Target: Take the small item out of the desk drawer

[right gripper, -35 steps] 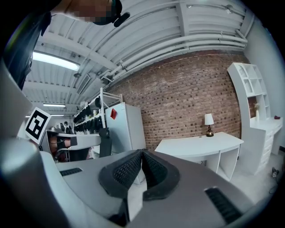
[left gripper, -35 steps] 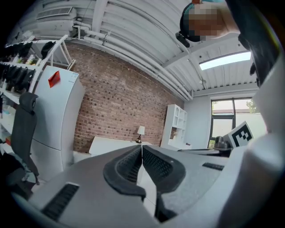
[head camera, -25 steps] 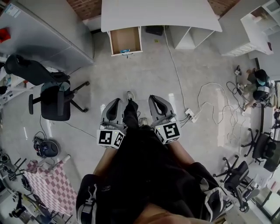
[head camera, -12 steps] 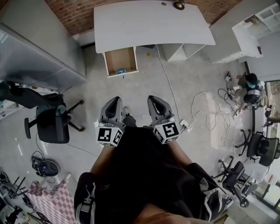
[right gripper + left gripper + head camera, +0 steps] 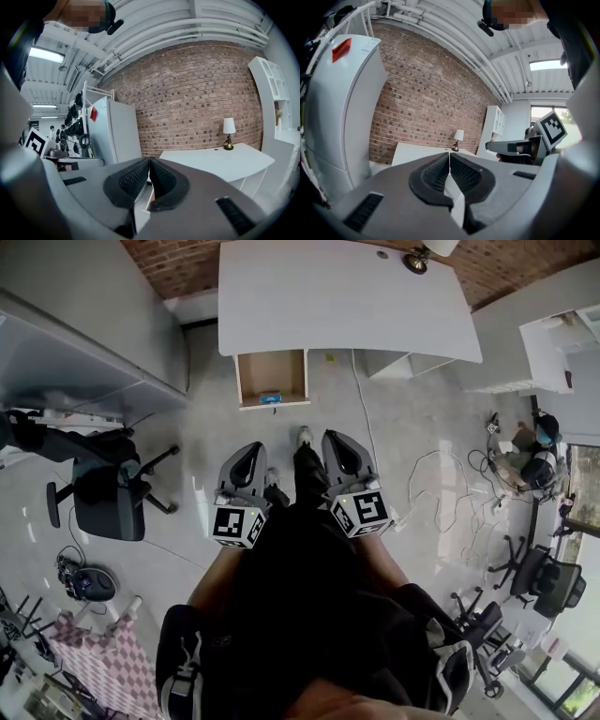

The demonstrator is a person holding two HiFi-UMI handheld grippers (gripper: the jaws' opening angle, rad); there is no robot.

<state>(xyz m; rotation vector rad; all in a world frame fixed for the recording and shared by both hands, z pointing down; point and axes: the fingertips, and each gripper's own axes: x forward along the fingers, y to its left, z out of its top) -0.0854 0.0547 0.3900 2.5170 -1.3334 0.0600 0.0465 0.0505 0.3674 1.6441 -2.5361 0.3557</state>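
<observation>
Brick wall [image 5: 178, 259] backs your table [image 5: 347, 296] at 12 o'clock. Its drawer [image 5: 272, 376] stands open, with the small blue item [image 5: 270, 397] at its front edge. Your left tool [image 5: 249, 454] and right tool [image 5: 336, 441] are pressed together, empty and well apart from it, so the reach and pickup remain.

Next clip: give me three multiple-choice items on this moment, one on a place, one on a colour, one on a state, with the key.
1. Where does the small blue item lie?
A in the open drawer
B on the office chair
C on the floor

2. What colour is the desk?
A black
B white
C brown

3. How do the jaws of the left gripper and right gripper stand?
A both apart
B both together
C one on the item

Key: 1 A, it lies inside the drawer; 2 B, its top is plain white; 3 B, each gripper view shows the pads meeting on nothing.
</observation>
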